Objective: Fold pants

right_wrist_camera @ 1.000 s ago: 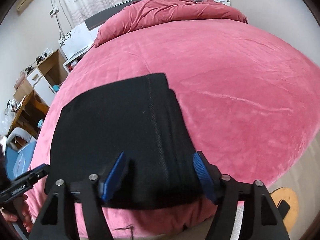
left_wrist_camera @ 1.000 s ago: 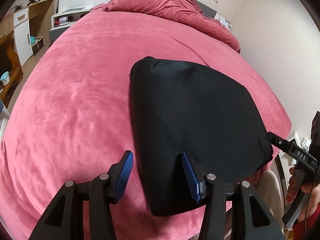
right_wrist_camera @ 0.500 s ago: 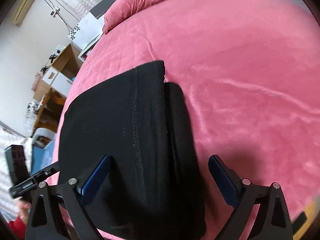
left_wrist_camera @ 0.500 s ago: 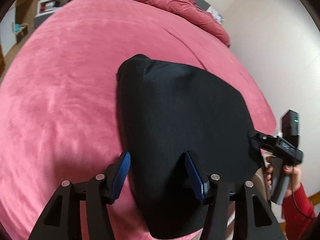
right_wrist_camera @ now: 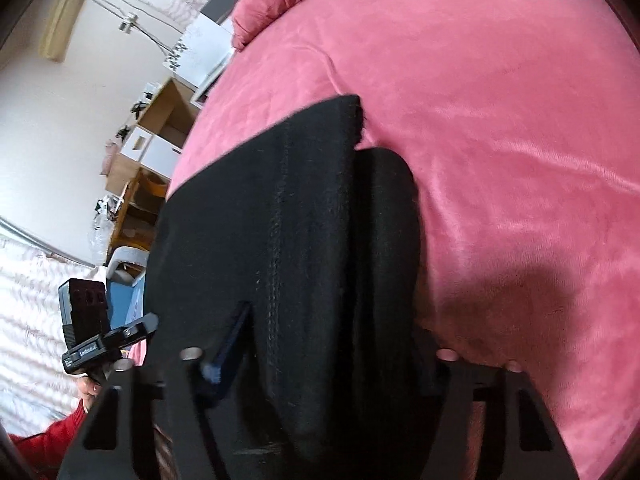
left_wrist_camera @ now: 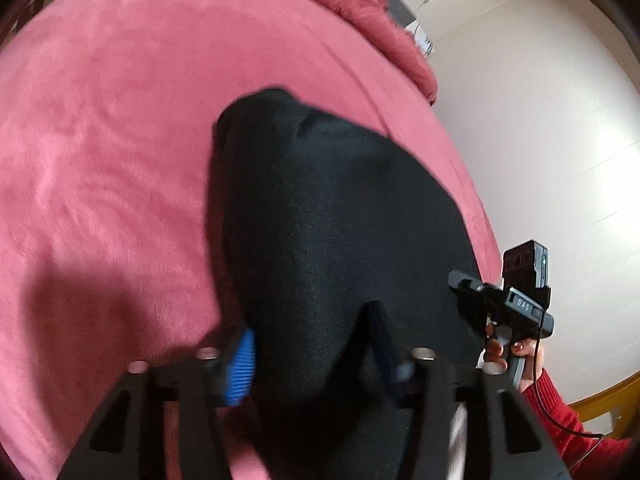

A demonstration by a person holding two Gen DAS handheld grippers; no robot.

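Folded black pants (left_wrist_camera: 340, 220) lie on the pink bed (left_wrist_camera: 100, 140) near its front edge. My left gripper (left_wrist_camera: 316, 356) has its jaws apart around the near left corner of the pants, fabric between the blue pads (left_wrist_camera: 242, 364). My right gripper (right_wrist_camera: 332, 352) straddles the near right corner of the pants (right_wrist_camera: 288, 208); its jaws are wide apart and its right finger is hidden behind a lower fold. Each gripper shows in the other's view, the right one (left_wrist_camera: 504, 308) and the left one (right_wrist_camera: 104, 340). The image is blurred by motion.
A pink duvet (left_wrist_camera: 348, 4) is bunched at the head of the bed. A wall (left_wrist_camera: 540, 120) runs along the bed's right side. Wooden shelves and white boxes (right_wrist_camera: 156, 140) stand beyond the bed's left side. A red-sleeved arm (left_wrist_camera: 568, 420) holds the right gripper.
Both grippers have moved forward and down onto the near edge of the pants, which now lies between their fingers. The pants look slightly bunched at the near corners.
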